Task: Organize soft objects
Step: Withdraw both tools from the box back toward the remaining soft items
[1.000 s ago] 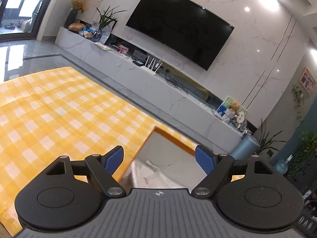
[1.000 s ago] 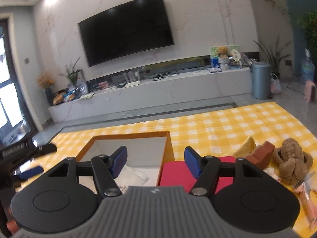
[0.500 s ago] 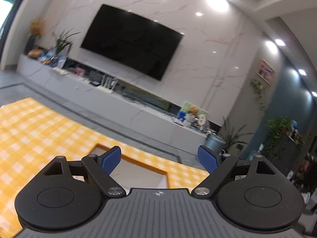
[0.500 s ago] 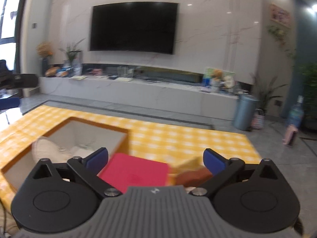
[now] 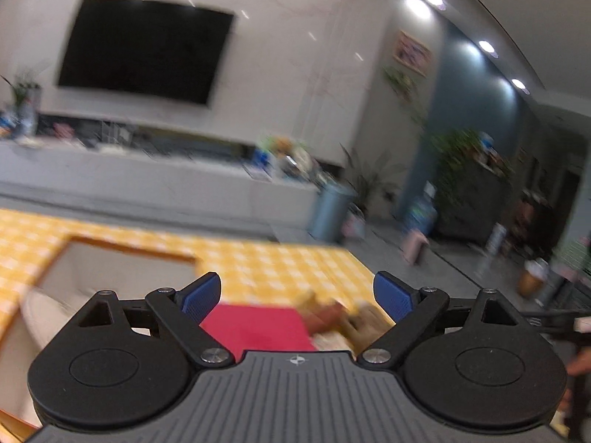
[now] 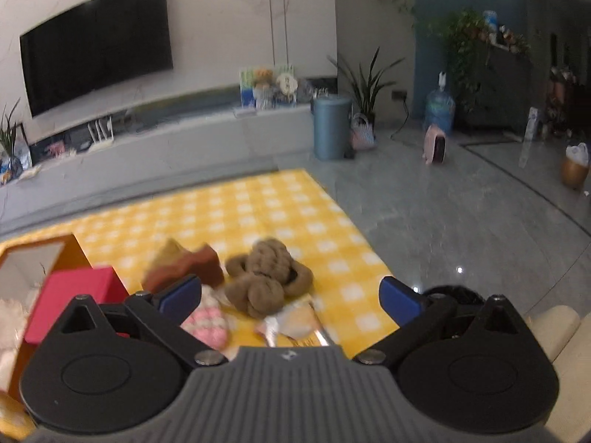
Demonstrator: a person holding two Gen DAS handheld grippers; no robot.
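- Your left gripper (image 5: 297,297) and right gripper (image 6: 290,297) both hang with jaws released, nothing between them.
- Soft things lie on the yellow checked desk (image 6: 258,210): a brown knotted toy (image 6: 266,277), a pink knit piece (image 6: 208,323), a red block (image 6: 70,295).
- The box (image 5: 122,265) sits left of them.
- This looks like the reach for the next piece: lower the right jaws around the knotted toy.

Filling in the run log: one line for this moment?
left gripper: open, empty | right gripper: open, empty | brown knotted plush, red block: on checkered cloth
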